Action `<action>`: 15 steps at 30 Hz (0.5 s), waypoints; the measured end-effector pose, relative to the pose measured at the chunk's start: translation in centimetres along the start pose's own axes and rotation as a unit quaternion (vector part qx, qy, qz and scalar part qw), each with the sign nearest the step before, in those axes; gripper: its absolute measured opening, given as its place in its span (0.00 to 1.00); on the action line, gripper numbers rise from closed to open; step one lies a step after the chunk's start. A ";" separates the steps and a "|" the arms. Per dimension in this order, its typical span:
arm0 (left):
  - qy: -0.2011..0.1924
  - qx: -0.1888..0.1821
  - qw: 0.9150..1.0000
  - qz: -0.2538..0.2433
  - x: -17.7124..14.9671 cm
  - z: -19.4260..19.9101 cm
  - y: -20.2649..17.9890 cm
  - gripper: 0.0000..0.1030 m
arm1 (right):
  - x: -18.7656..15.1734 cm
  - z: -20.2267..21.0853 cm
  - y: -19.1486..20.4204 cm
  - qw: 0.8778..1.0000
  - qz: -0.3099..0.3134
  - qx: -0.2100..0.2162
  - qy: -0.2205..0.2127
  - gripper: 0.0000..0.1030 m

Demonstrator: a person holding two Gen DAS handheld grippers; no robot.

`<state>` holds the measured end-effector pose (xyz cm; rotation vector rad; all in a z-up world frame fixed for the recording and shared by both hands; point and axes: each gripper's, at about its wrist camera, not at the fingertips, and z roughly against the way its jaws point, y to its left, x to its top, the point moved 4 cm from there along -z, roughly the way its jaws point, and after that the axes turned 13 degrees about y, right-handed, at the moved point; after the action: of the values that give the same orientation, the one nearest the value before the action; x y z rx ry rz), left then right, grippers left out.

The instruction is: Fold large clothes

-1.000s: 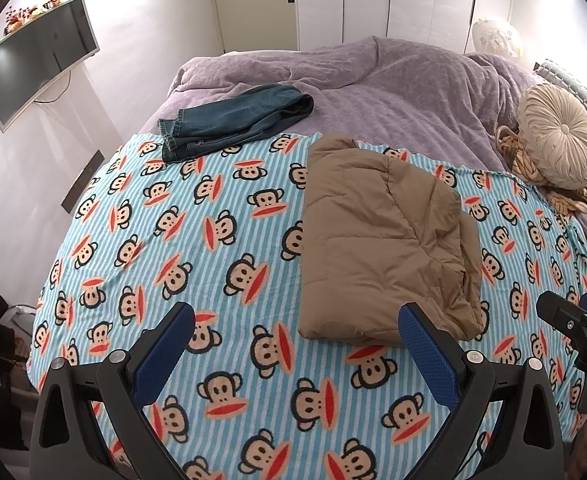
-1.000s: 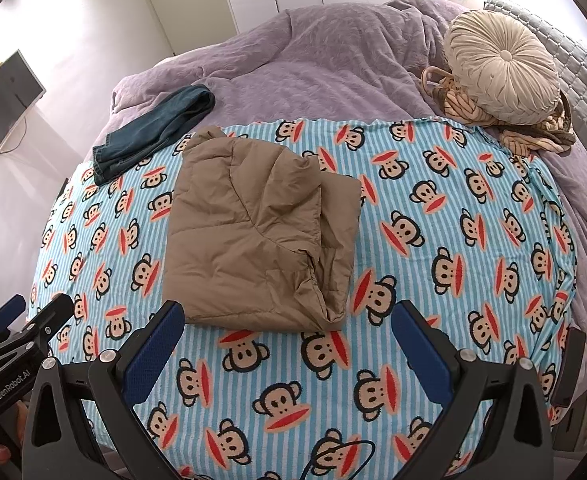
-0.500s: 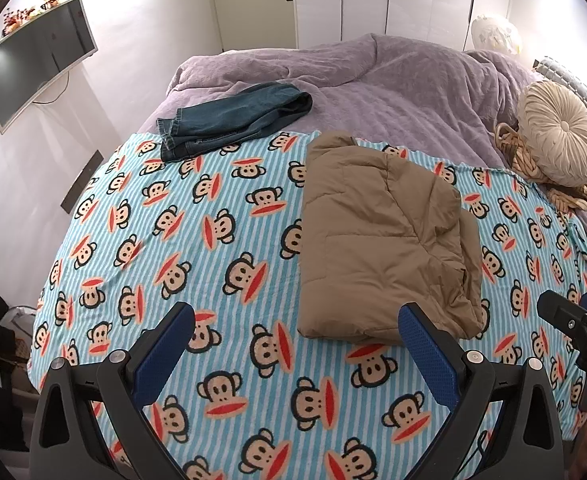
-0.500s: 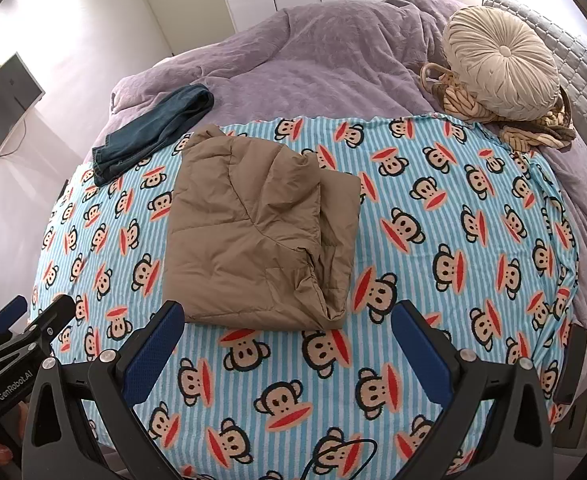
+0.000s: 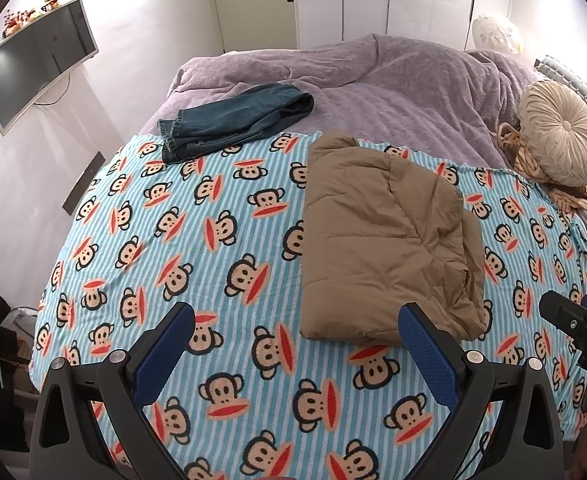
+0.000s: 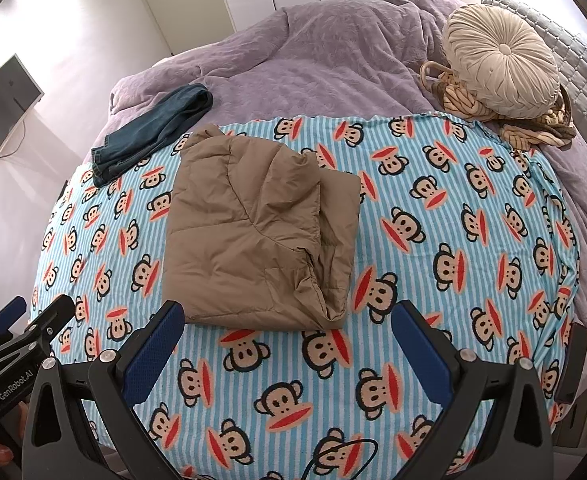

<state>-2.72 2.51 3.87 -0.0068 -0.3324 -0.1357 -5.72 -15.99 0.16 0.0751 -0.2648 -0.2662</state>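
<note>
Left wrist view
Jacket: a tan quilted puffer jacket (image 5: 389, 248), folded into a thick, roughly rectangular bundle with soft creases, lies on the monkey blanket right of centre
Blanket: fleecy blue-and-white striped blanket (image 5: 213, 248) printed with monkey faces, spread flat over the near half of the bed
Jeans: dark denim jeans (image 5: 233, 120), folded long, lie across the far edge of the blanket and onto the purple bedspread (image 5: 393, 80), which is plush and rumpled
Cushion: round cream pleated cushion (image 5: 559, 132) with a centre button, resting on a knotted rope cushion (image 5: 533, 176)
Left gripper (image 5: 293, 336): jaws spread wide, blue textured pads empty, held above the near end of the blanket; its right finger overlaps the jacket's near edge in the view, contact unclear

Right wrist view
Jacket (image 6: 253, 232): same folded bundle, left of centre, layered edges showing on its right side
Jeans (image 6: 153, 132): beyond the jacket's far left corner
Cushion (image 6: 501, 60): far right, on the rope cushion (image 6: 533, 128)
Right gripper (image 6: 287, 334): spread wide, holding nothing, just short of the jacket's near edge
</note>
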 end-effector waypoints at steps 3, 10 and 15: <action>0.000 0.000 1.000 -0.004 0.3 0.0 0.0 0.99 | 0.0 0.0 0.0 1.000 0.001 0.000 0.000 1.00; 0.000 0.001 1.000 -0.003 0.4 0.1 -0.1 0.99 | -0.1 -0.1 0.1 1.000 0.001 0.001 0.000 1.00; 0.000 0.001 1.000 -0.006 0.6 0.2 0.0 0.99 | -0.2 -0.1 0.3 1.000 0.000 0.001 0.001 1.00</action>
<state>-2.21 2.39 4.22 -0.0024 -0.3334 -0.1464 -5.80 -15.68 0.06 0.0770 -0.2640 -0.2652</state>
